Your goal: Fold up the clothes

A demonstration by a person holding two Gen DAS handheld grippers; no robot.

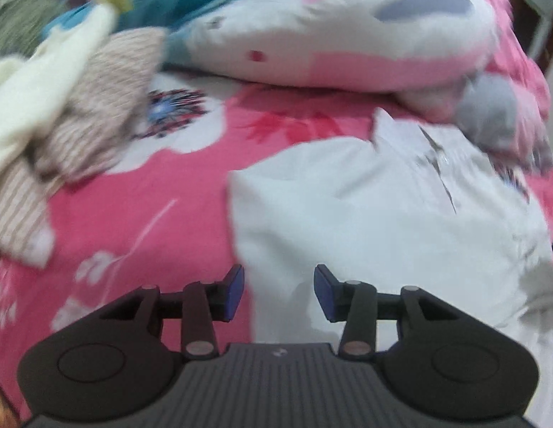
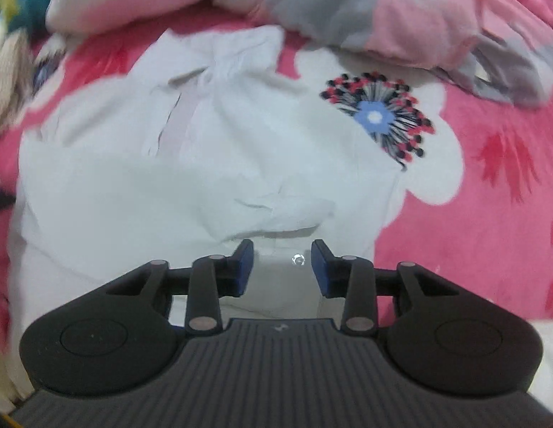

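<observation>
The right gripper hangs low over the near hem of a white shirt, its blue-padded jaws spread with nothing between them, while the left gripper, jaws equally spread and empty, sits over the shirt's near left edge, where white cloth meets the pink floral bedspread. The shirt lies on the bedspread collar away from the cameras, its placket running down the middle and its outline drawn in to a compact, roughly squared shape; a loose crease crosses it just beyond the right jaws, and a small round fastener shows between them. Motion blur smears both views, so whether the sleeves are already tucked under cannot be made out. By the look of it, the scene fits either a shirt laid out and partly gathered for folding or one just released after a fold. Any further fold would call for both jaws to close on a cloth edge and carry it evenly. Beyond the shirt lie pink-and-white pillows, and to the left a heap of other clothes, striped and cream.
</observation>
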